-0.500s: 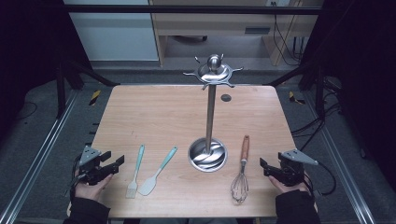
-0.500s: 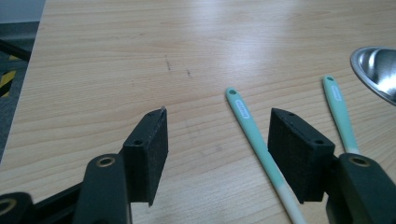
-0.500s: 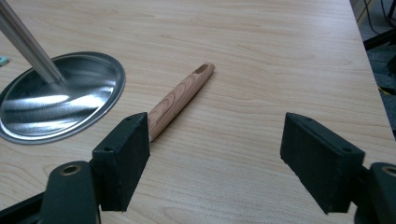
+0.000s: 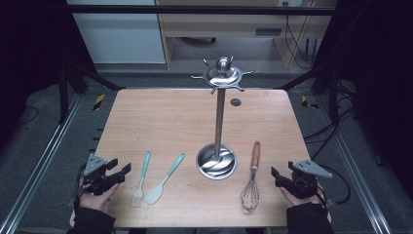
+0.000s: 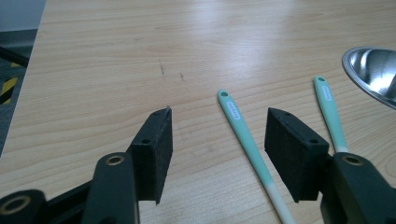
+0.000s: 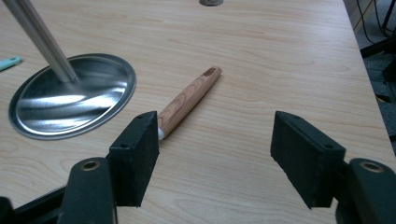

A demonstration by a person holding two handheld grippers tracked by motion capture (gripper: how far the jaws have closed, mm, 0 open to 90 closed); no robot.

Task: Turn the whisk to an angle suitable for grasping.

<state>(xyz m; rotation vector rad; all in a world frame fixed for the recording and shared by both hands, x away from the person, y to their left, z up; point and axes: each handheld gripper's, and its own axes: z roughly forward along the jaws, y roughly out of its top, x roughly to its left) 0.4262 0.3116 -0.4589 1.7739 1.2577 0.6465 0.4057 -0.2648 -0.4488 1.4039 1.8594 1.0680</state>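
A steel utensil stand [image 4: 217,162] rises mid-table, its round base near the front and a ring of hooks [image 4: 222,75] on top. A whisk [image 4: 252,176] with a wooden handle [image 6: 189,100] lies right of the base [image 6: 70,100]. Left of the base lie a teal brush [image 4: 141,180] and a teal spatula [image 4: 165,178]. My left gripper [image 4: 122,165] rests at the front left, open, left of the brush. Its jaws point along the brush handle [image 5: 245,135] with nothing between the pads [image 5: 220,113]. My right gripper [image 4: 274,178] sits open and empty [image 6: 215,116], right of the whisk.
A small dark round plug [image 4: 235,102] is set in the wooden tabletop [image 4: 160,122] behind the stand's pole [image 6: 39,37]. The spatula handle [image 5: 329,112] lies close to the steel base [image 5: 373,70]. Dark floor and metal rails surround the table.
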